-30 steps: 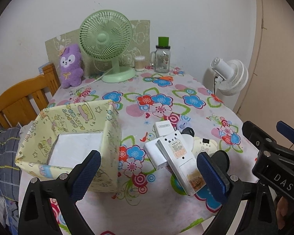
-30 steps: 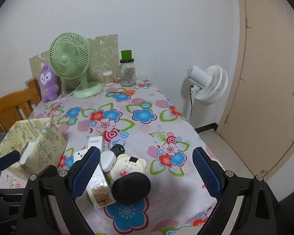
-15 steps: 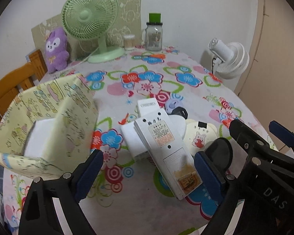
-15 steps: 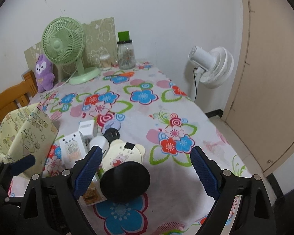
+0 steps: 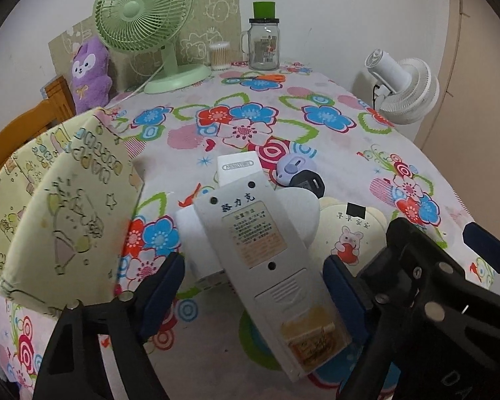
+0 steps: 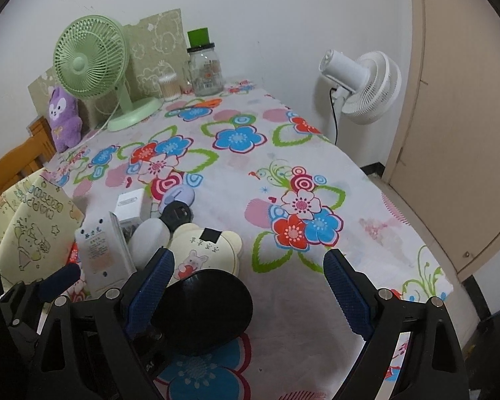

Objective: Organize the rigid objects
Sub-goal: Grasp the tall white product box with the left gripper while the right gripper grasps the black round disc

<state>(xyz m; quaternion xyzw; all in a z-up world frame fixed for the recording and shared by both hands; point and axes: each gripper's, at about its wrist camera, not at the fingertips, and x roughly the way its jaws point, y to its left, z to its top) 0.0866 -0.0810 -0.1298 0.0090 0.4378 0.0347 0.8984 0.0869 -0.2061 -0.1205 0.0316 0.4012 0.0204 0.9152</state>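
- A long, flat white plastic remote [image 5: 270, 266] lies slanted over a white box [image 5: 200, 250] near the surface's [image 5: 316, 153] front edge, beside a paper-wrapped yellow box [image 5: 66, 206].
- Left hand-held gripper [image 5: 253, 293], jaws spread, straddles the remote without touching.
- Right hand-held gripper [image 6: 246, 290] gapes over a round black disc [image 6: 203, 310]; bare floral cloth lies to its right.

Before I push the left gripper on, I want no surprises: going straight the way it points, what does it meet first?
Most likely the long white remote: it lies between the open left gripper fingers already, propped on the pile. Depth is unclear.
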